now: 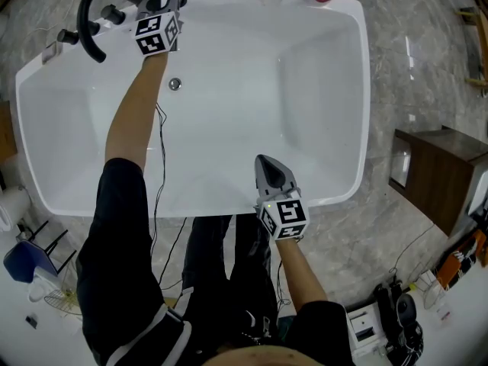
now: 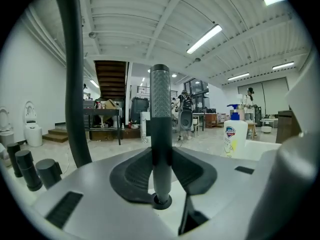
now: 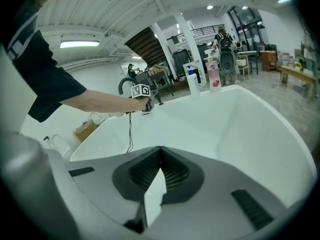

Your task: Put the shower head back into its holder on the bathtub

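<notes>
Shower head [image 2: 160, 109] is standing upright at the 11 o'clock corner of the bathtub [image 1: 320, 128], just beside the faucet [image 1: 90, 21]. Its lower end is sitting in the ring of the holder [image 2: 161, 202]. Left tool [image 2: 161, 156] is gripping its stem. Right tool [image 1: 272, 175] is hanging clenched and empty over the 6 o'clock rim. Insertion is looking all but complete; confirming seating, release and withdrawal are remaining.
</notes>
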Available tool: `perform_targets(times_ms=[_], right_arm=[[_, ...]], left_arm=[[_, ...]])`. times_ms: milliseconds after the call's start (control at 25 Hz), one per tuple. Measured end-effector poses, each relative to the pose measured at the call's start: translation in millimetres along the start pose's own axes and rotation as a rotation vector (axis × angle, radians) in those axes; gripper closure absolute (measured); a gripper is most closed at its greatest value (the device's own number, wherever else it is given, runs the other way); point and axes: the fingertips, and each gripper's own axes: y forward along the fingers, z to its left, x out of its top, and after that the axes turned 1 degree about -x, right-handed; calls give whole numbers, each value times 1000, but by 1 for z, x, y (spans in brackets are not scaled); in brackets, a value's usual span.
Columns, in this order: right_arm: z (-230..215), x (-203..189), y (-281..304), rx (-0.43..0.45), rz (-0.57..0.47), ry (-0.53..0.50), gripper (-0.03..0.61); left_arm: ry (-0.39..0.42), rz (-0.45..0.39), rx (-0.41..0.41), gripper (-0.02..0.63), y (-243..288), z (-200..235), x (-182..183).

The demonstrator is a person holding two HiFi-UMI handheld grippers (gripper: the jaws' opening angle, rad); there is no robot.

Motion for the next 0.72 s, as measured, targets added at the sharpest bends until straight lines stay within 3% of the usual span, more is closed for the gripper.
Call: perform_targets(times_ms=[360, 560, 720], right_arm=[[-5, -8, 0, -14, 19, 18, 571], [1, -9, -2, -11, 21, 16, 571], [-2, -9, -5, -15, 19, 18, 571]], left_arm=[[-22, 16, 4, 482, 11, 3, -14], [14, 100, 2, 480, 8, 4, -36], [-28, 106, 7, 480, 5, 6, -42]])
